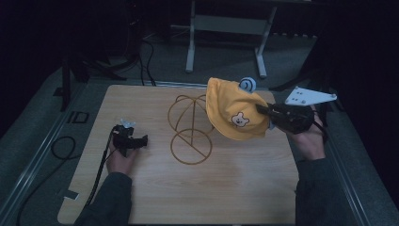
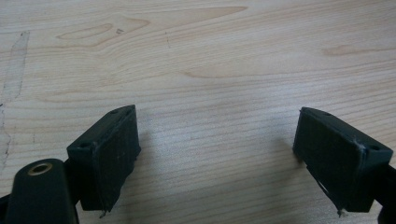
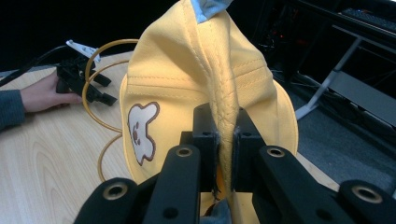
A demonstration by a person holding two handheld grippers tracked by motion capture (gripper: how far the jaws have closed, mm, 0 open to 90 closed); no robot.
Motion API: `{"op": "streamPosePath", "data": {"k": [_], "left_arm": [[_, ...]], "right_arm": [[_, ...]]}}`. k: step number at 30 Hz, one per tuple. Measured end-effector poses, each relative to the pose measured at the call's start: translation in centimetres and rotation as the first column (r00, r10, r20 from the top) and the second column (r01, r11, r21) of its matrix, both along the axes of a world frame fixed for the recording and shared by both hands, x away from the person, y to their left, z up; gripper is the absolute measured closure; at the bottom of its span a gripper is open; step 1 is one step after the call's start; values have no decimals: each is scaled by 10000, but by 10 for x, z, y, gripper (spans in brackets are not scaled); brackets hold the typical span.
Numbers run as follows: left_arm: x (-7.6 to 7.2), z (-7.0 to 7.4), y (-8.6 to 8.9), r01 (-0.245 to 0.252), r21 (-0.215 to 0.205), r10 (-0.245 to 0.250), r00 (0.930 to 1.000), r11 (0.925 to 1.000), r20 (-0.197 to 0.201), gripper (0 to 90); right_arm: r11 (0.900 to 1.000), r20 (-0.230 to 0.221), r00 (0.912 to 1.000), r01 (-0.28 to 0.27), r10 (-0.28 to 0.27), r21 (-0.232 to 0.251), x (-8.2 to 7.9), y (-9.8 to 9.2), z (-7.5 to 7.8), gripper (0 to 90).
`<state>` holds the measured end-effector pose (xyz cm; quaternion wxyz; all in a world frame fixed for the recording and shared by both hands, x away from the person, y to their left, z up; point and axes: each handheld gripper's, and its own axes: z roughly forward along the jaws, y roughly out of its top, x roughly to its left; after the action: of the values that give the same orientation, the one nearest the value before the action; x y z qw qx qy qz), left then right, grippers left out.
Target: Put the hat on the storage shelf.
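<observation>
Hat (image 1: 233,110) hung pinched in our right gripper (image 1: 263,111) beside the stand (image 1: 190,125), not yet on it; left gripper (image 1: 141,140) lay open, empty.

— How many hats? 
— One yellow hat (image 1: 235,110), centre right of the high view. 
— Stands? 
— One gold wire stand (image 1: 188,129), mid-frame on the one wooden desk (image 1: 155,197). 
— Grippers? 
— Two: left gripper (image 1: 141,140), right gripper (image 1: 263,110).

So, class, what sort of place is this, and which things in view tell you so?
Probably a lab or test room set up for recording: a pale wooden tabletop in a dark room, loose black cables on grey flooring, and a grey metal bench frame behind.
</observation>
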<state>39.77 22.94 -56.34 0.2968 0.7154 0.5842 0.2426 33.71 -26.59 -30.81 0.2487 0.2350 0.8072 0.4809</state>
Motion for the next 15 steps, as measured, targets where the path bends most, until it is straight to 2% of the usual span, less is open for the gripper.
{"op": "streamPosePath", "data": {"k": [15], "left_arm": [[0, 0, 0, 2, 0, -2, 10000, 10000, -1, 146]], "right_arm": [[9991, 78, 9994, -346, 348, -246, 7, 21, 8, 836]]}}
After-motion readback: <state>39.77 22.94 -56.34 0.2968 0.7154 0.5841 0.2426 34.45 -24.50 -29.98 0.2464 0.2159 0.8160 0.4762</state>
